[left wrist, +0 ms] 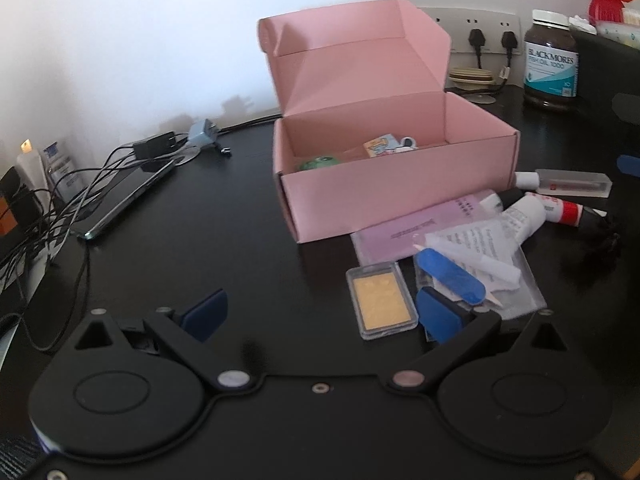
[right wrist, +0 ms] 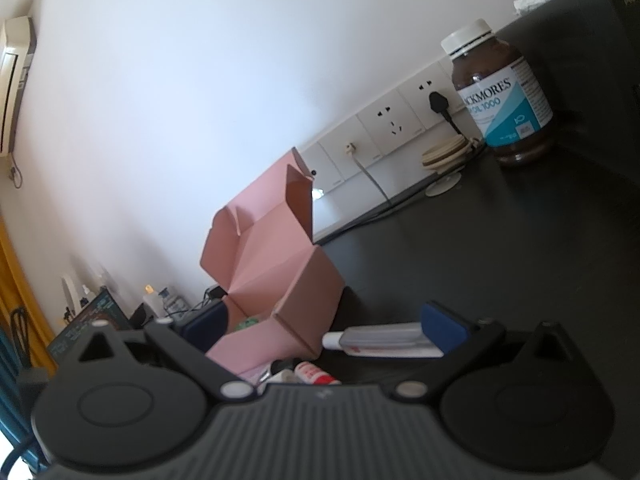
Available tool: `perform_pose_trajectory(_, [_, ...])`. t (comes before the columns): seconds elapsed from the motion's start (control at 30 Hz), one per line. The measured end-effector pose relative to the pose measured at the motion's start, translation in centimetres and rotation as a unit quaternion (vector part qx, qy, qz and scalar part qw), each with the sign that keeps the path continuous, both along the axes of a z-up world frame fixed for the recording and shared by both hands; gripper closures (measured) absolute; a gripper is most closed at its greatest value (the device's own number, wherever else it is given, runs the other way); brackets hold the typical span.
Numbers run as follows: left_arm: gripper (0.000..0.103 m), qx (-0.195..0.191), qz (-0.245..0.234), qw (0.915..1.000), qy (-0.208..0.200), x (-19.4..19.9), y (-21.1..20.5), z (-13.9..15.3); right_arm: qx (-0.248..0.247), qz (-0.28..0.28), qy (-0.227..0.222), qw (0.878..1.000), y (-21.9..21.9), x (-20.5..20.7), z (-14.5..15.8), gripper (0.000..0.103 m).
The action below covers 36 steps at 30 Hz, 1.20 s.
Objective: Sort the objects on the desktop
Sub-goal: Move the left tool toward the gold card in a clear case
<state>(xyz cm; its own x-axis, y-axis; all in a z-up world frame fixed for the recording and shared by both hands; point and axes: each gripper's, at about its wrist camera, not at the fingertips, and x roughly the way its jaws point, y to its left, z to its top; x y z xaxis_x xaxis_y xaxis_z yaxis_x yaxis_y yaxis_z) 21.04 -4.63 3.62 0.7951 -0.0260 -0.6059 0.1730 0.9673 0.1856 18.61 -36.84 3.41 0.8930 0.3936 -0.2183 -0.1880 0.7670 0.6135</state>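
An open pink cardboard box [left wrist: 400, 184] stands mid-desk with a green item [left wrist: 318, 163] and small printed pieces [left wrist: 390, 145] inside. To its front right lies a pile: a clear case with a yellow insert [left wrist: 382, 300], a blue nail file [left wrist: 450, 276], a purple packet [left wrist: 404, 232], white tubes [left wrist: 524, 216] and a clear tube box [left wrist: 568, 186]. My left gripper [left wrist: 320, 312] is open, low over the desk, its right finger beside the yellow case. My right gripper [right wrist: 324, 324] is open and tilted, near the clear tube box [right wrist: 384, 340] and the pink box [right wrist: 276, 292].
A tablet [left wrist: 128, 200] with tangled black cables [left wrist: 60, 216] and chargers lies at the left. A brown supplement bottle [left wrist: 552, 60] stands at the back right by wall sockets [left wrist: 476, 28]. A dark hair tie [left wrist: 596, 244] lies at the right of the black desk [left wrist: 200, 264].
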Motion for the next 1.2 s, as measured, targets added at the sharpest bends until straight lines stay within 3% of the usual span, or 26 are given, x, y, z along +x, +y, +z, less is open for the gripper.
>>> perform_pose_trajectory(0.13, [0.001, -0.005, 0.017, 0.9998, -0.003, -0.2, 1.3, -0.1, 0.0, -0.001, 0.0, 1.0, 0.0, 0.0, 0.0, 0.001])
perform_pose_trajectory(0.3, [0.001, -0.022, -0.002, 0.9998, 0.002, -0.2, 1.8, 0.0, 0.001, -0.001, -0.001, 1.0, -0.1, 0.0, 0.0, 0.001])
perform_pose_trajectory(0.5, [0.004, 0.024, -0.072, 0.9969, -0.022, -0.8, 0.6, 0.1, 0.004, -0.002, -0.001, 1.0, -0.2, 0.0, -0.1, 0.001])
perform_pose_trajectory(0.67, [0.02, 0.033, -0.114, 0.9928, -0.018, -1.0, 0.4, 0.3, 0.006, 0.001, 0.0, 1.0, -0.3, 0.2, -0.1, 0.001])
perform_pose_trajectory(0.77, [0.021, 0.044, -0.127, 0.9905, -0.026, -1.3, 0.4, 0.2, 0.007, 0.001, 0.0, 1.0, -0.3, 0.2, -0.1, 0.001])
perform_pose_trajectory(0.8, [0.022, 0.045, -0.13, 0.9901, -0.028, -1.4, 0.4, 0.1, 0.008, 0.001, 0.0, 1.0, -0.3, 0.2, -0.2, 0.001])
perform_pose_trajectory(0.9, [0.036, 0.039, -0.134, 0.9898, -0.03, -1.7, 0.5, 0.0, 0.008, 0.001, 0.0, 1.0, -0.2, 0.1, -0.1, 0.001])
perform_pose_trajectory(1.0, [0.04, 0.037, -0.132, 0.9901, -0.031, -1.8, 0.5, 0.0, 0.01, 0.005, 0.001, 1.0, -0.3, 0.2, -0.1, 0.001])
perform_pose_trajectory(1.2, [0.059, 0.032, -0.128, 0.9908, -0.031, -2.4, 0.5, -0.1, 0.013, 0.005, 0.002, 1.0, -0.2, 0.2, -0.2, 0.001])
